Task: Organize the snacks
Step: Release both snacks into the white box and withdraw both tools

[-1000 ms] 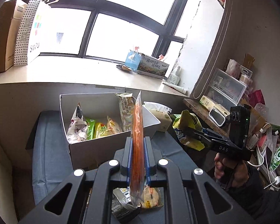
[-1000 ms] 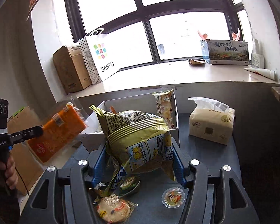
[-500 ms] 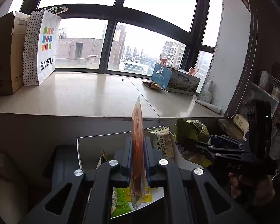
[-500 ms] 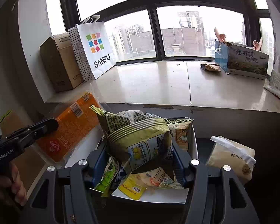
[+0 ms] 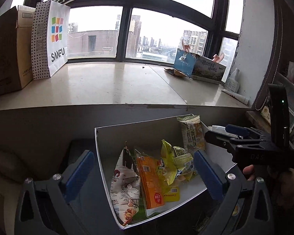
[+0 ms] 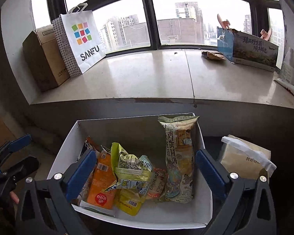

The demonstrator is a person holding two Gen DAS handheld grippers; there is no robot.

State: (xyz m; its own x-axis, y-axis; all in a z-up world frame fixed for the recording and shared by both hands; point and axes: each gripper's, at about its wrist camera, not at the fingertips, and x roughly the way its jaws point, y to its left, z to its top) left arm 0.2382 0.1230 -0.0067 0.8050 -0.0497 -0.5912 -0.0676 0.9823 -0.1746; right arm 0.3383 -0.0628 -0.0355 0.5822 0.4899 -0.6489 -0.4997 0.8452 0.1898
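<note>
Both grippers opening above the white box (image 6: 202,143)

Left gripper (image 5: 144,168) and right gripper (image 6: 143,165) spread wide, empty; orange packet (image 6: 101,184) and yellow bag (image 6: 131,166) lie inside the box.

This looks like a lived-in room in a high-rise flat. A wide dark-framed window (image 6: 151,15) looks out on apartment towers, and beneath it runs a deep pale stone sill (image 6: 147,78) used as storage: a brown cardboard carton (image 6: 43,58), a white paper shopping bag (image 6: 82,39) printed SANFU, and a torn printed gift box (image 6: 252,51). A white box of snack packets (image 6: 127,127) (crisps, biscuits) and a soft tissue pack (image 6: 245,156) sit below on dark upholstery
</note>
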